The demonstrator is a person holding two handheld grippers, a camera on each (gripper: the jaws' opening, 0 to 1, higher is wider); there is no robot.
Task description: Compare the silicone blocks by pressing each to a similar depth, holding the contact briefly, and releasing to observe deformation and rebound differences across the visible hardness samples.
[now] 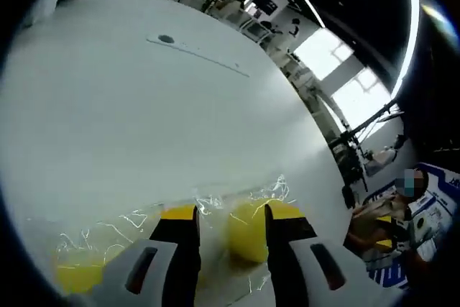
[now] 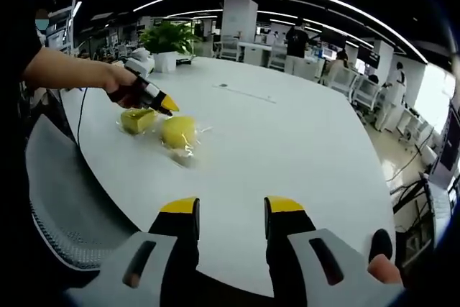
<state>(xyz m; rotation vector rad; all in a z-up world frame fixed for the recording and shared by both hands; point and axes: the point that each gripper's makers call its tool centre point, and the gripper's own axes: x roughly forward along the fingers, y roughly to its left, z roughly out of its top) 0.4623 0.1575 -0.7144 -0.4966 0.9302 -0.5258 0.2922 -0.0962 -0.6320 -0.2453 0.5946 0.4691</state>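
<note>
Yellow silicone blocks (image 2: 178, 132), two, clear-wrapped, on white table (image 2: 287, 149); left gripper (image 1: 231, 217) jaws spread over one; right gripper (image 2: 230, 210) jaws spread, apart.

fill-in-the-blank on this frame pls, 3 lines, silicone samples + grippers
1. The silicone blocks are coloured ____.
2. The blocks lie on the ____ table.
3. The left gripper is over the blocks; the right gripper has its jaws ____ and holds nothing.

Missing words: yellow; white; open

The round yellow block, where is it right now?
In the right gripper view, the round yellow block lies wrapped in plastic on the white table, beside a squarer yellow block, under the left hand-held gripper.
</note>
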